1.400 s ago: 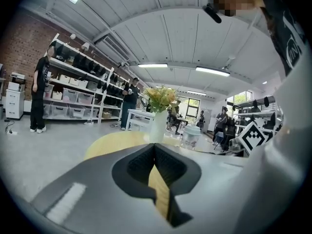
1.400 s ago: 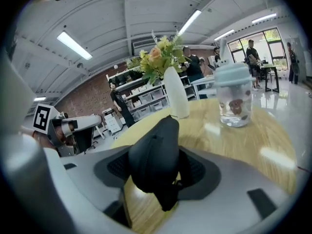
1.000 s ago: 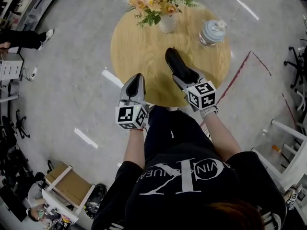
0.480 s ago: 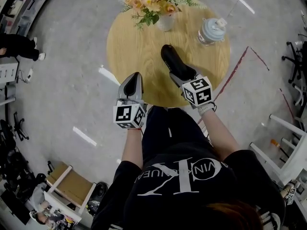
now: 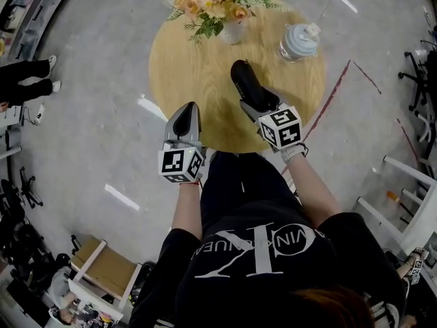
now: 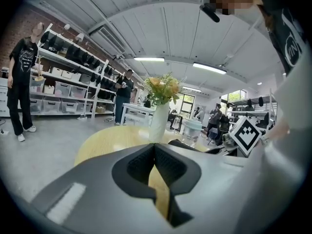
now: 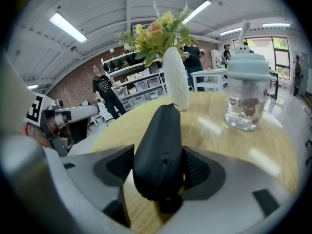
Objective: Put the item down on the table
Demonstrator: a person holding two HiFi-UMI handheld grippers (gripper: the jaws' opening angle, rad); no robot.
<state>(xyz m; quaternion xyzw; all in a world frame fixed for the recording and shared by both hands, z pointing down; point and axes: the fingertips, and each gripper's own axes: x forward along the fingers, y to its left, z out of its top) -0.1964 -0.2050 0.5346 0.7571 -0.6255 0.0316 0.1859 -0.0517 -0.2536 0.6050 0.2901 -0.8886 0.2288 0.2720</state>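
A black zipped case point(image 5: 244, 80) point(image 7: 160, 147) is held over the near right part of the round wooden table point(image 5: 198, 74), with my right gripper point(image 5: 258, 101) point(image 7: 159, 173) shut on its rear end. The case points away from me, toward the vase. Whether it touches the wood I cannot tell. My left gripper point(image 5: 188, 109) point(image 6: 155, 149) is shut with nothing in it, and it hovers at the table's near left edge.
A white vase of orange and yellow flowers point(image 5: 225, 5) point(image 7: 175, 79) stands at the table's far side. A glass jar with a pale blue lid point(image 5: 299, 41) point(image 7: 247, 94) stands at the far right. Grey floor surrounds the table; people and shelving point(image 6: 58, 82) stand further off.
My right gripper has edged slightly forward over the table with the case. The left gripper has hardly moved.
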